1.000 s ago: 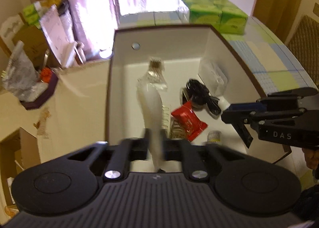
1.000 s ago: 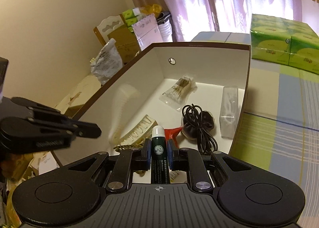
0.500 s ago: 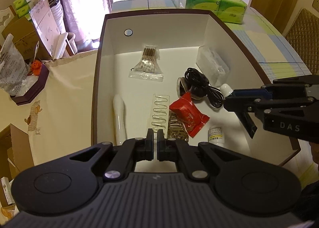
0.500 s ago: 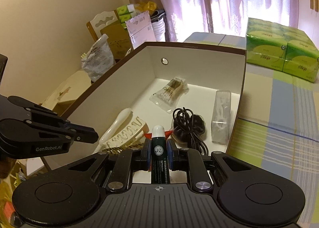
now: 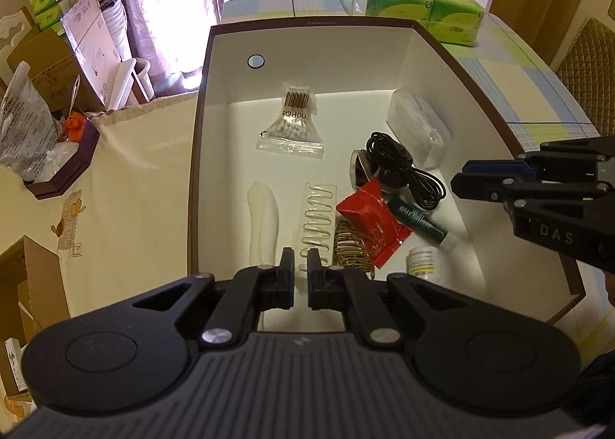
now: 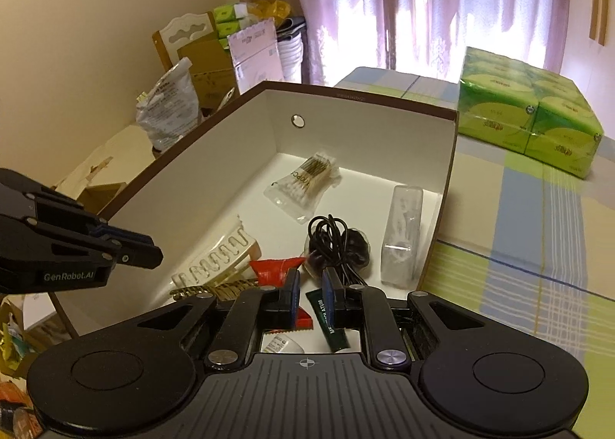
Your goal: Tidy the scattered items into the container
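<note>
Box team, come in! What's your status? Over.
Left gripper shut, empty. Right gripper slightly open, empty. Green tube lying in box, beside red packet. Nothing in the way.

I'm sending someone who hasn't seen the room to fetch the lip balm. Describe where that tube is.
Find the big white box with the brown rim on the table. Look at its floor, on the side nearest the checked tablecloth. The dark green tube lies flat between the red packet and the black cable; nothing else there is green.

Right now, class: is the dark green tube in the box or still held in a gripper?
In the box. The dark green tube lies flat on the floor of the box beside the red packet, no gripper pads pressing it.
</note>
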